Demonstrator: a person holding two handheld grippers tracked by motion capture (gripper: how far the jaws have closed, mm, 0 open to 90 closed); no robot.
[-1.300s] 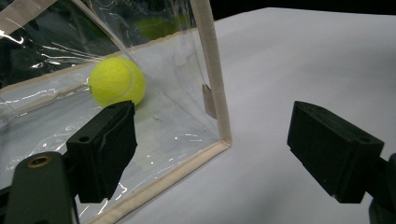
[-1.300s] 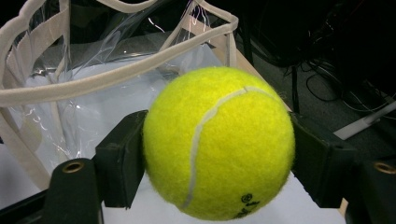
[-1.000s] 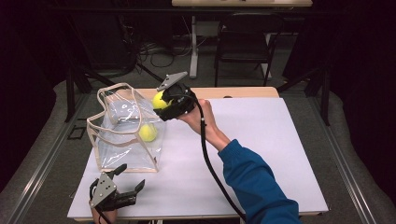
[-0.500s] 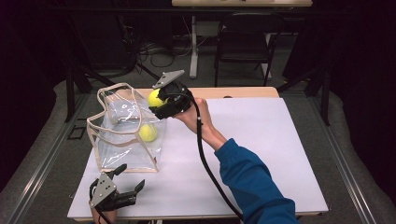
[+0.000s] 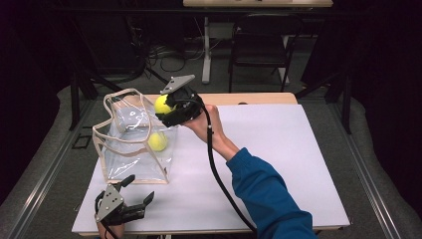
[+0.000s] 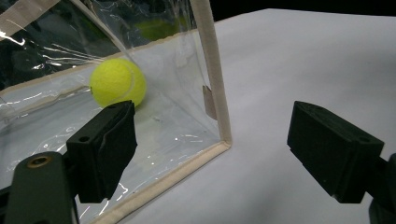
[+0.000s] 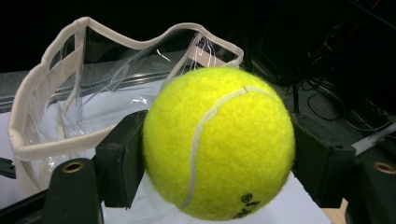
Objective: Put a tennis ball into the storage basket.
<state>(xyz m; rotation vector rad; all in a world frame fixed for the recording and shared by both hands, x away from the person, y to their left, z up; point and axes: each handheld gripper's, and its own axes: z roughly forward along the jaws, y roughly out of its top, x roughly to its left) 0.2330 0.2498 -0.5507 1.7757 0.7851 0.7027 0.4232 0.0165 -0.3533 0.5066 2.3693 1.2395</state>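
My right hand-held gripper [image 5: 166, 107] is clamped on a tennis ball [image 5: 162, 104], one black jaw pressing each side of it. In the right gripper view the ball [image 7: 218, 142] sits squarely between the jaws, its white seam curving down the front and a little black print low on its right. I hold it up in the air at the far right corner of the clear bag [image 5: 134, 142], just above the bag's beige rim. My right hand [image 5: 201, 124] grips the tool from behind, and its black cable [image 5: 219, 174] trails back along my blue sleeve [image 5: 263, 194].

The bag stands upright on the white desk [image 5: 278, 149], near its left side, with its top open and the rim sagging and wavy. A second ball [image 5: 158, 141] lies inside it on the bottom, toward the right wall. In the left gripper view that second ball [image 6: 117, 82] shows through the clear plastic, resting on the bag's floor behind the front beige edge [image 6: 212, 70].

My left hand-held gripper [image 5: 132, 199] is low at the near left of the desk, just in front of the bag, with its jaws spread wide and nothing between them. In its own view the left jaw stands before the bag's front wall and the right jaw over bare desk, the bag's corner between the two. A dark chair [image 5: 259, 45] stands beyond the far end of the desk.
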